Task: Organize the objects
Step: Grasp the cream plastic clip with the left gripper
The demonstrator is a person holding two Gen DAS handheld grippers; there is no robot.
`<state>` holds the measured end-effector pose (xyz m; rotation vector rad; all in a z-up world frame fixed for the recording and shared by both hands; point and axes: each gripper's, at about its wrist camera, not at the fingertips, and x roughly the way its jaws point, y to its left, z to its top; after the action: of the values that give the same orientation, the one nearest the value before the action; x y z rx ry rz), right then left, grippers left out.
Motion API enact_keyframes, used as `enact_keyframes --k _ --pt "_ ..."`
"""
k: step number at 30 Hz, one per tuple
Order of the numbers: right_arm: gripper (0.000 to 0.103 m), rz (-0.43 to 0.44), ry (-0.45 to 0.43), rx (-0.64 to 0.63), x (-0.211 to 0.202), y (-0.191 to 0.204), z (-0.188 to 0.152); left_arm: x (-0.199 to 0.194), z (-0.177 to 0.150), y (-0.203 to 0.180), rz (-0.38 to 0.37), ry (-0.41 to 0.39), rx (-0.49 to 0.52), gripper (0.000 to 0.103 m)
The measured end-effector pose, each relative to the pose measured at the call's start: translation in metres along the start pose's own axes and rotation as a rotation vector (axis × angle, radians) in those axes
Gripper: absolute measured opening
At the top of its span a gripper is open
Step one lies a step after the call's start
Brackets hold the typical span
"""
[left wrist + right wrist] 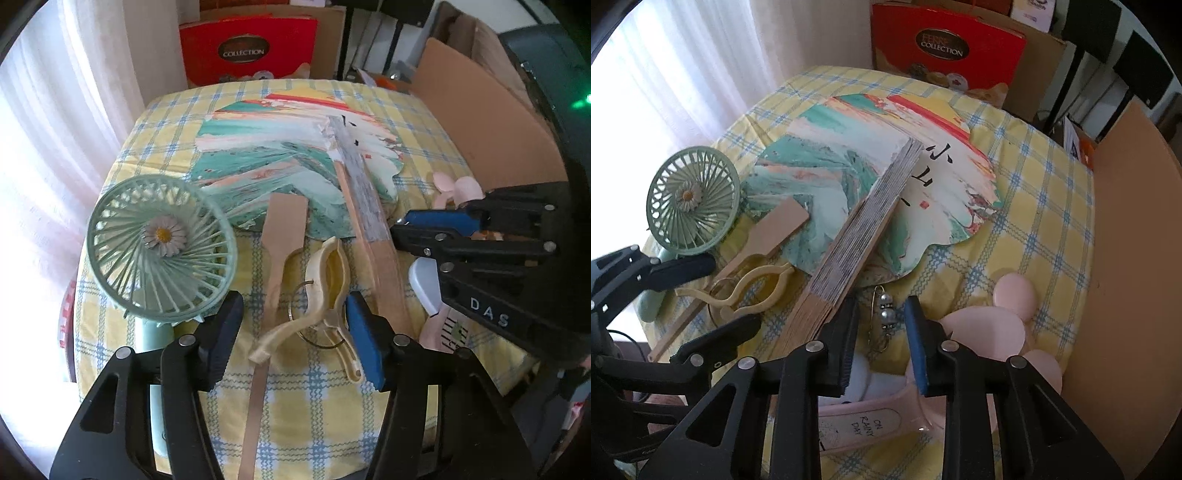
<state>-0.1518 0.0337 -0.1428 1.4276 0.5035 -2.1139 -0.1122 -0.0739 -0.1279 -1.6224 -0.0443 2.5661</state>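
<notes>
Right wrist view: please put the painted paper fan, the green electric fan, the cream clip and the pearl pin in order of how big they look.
1. Painted paper fan, by far the largest.
2. Green electric fan.
3. Cream clip, close to the green fan's size; the order of these two is unsure.
4. Pearl pin, smallest, though nearest the camera.

Left claw (291,332) half open, angled down; right claw (881,343) narrowly parted.

Red box (947,48): "COLLECTION"; pink fan (860,428): "ON RAINY DAY"; right tool (400,225): "DAS".
</notes>
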Motion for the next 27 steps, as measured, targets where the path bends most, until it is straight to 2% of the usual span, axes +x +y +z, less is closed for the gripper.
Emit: enact_keyframes --k 2,4,5,9,10,13,14,20,24,27 --pt "0.008 -0.002 -0.003 0.002 0.0 0.001 0.001 0.002 0.001 -0.004 0.006 0.005 0.016 0.053" --pt "0.008 0.008 -0.006 0.016 0.0 -0.001 0.001 0.002 0.002 -0.007 -0.01 0.008 0.025 0.046" --pt "0.008 0.025 -0.008 0.029 -0.001 -0.003 0.001 0.001 0.002 -0.008 -0.003 0.009 0.03 0.039" --pt "0.008 0.058 -0.027 0.065 -0.008 -0.011 0.001 0.0 0.002 -0.01 -0.013 0.009 0.034 0.029" --pt "0.008 0.064 -0.033 0.073 -0.011 -0.012 0.001 -0.001 0.002 -0.01 -0.008 0.008 0.033 0.022" --pt "0.008 0.098 -0.057 0.103 -0.022 -0.019 0.001 -0.005 0.002 -0.009 -0.032 0.003 0.013 0.022" --pt "0.008 0.106 -0.064 0.109 -0.027 -0.02 0.001 -0.007 0.002 -0.008 -0.042 0.001 0.005 0.018" --pt "0.008 0.132 -0.108 0.132 -0.052 -0.028 -0.002 -0.02 0.004 -0.009 -0.057 -0.02 -0.012 0.018" --pt "0.008 0.138 -0.12 0.136 -0.064 -0.029 -0.006 -0.026 0.006 -0.005 -0.106 -0.035 -0.058 0.018" --pt "0.008 0.137 -0.128 0.132 -0.071 -0.027 -0.011 -0.027 0.006 -0.006 -0.094 -0.034 -0.057 0.018"
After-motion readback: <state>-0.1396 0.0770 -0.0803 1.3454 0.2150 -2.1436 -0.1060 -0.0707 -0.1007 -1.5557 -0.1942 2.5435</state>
